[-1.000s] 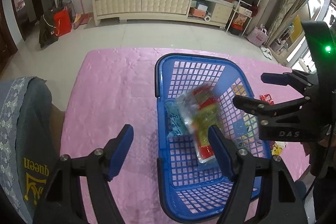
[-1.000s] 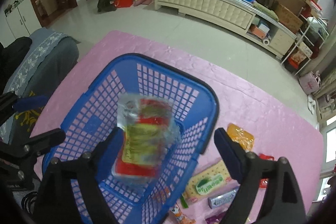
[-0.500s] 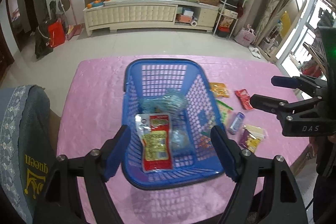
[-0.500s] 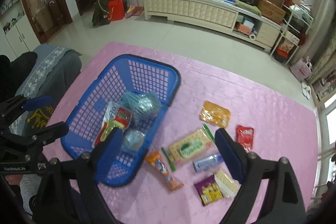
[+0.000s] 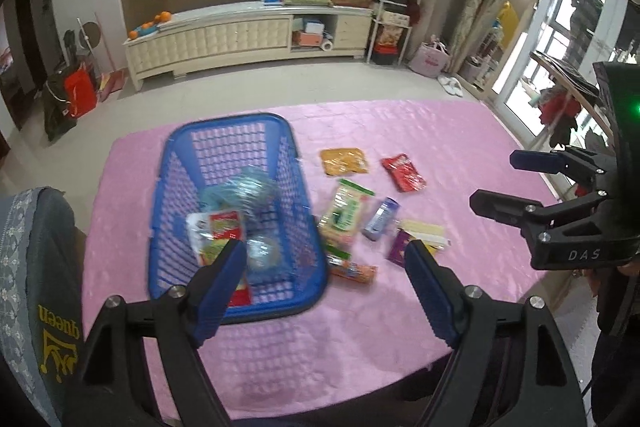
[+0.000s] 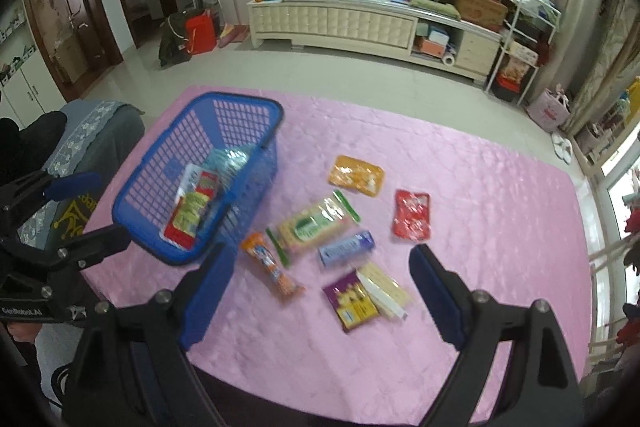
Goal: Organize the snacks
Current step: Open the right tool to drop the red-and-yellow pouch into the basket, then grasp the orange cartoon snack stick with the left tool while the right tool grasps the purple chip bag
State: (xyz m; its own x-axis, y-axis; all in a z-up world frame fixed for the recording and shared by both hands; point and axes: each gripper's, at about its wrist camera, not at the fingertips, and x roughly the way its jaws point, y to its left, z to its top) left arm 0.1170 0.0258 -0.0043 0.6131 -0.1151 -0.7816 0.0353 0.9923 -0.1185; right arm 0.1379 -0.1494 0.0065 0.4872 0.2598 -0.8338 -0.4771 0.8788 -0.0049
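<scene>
A blue plastic basket (image 5: 232, 117) (image 6: 240, 101) stands on the left of the pink tablecloth (image 6: 480, 207). In it lie a red-and-green packet (image 5: 218, 227) (image 6: 192, 211) and clear bluish bags (image 5: 244, 191). To its right several snacks lie loose: an orange pouch (image 6: 356, 175), a red pouch (image 6: 412, 215), a green cracker pack (image 6: 312, 225), a blue bar (image 6: 346, 249), an orange stick (image 6: 272, 263) and a purple pack (image 6: 354, 301). My left gripper (image 5: 324, 259) hangs above the basket's near corner, its jaws opening and empty. My right gripper (image 6: 318, 259) is open and empty above the loose snacks.
A grey cushioned chair (image 5: 32, 267) stands against the table's left side. The table's near edge (image 5: 320, 395) runs just under both grippers. Across the tiled floor a cream sideboard (image 6: 332, 23) lines the far wall.
The red-and-green packet, in mid-air between the grippers a second ago, now lies in the basket. Both grippers have drawn back and up from the basket.
</scene>
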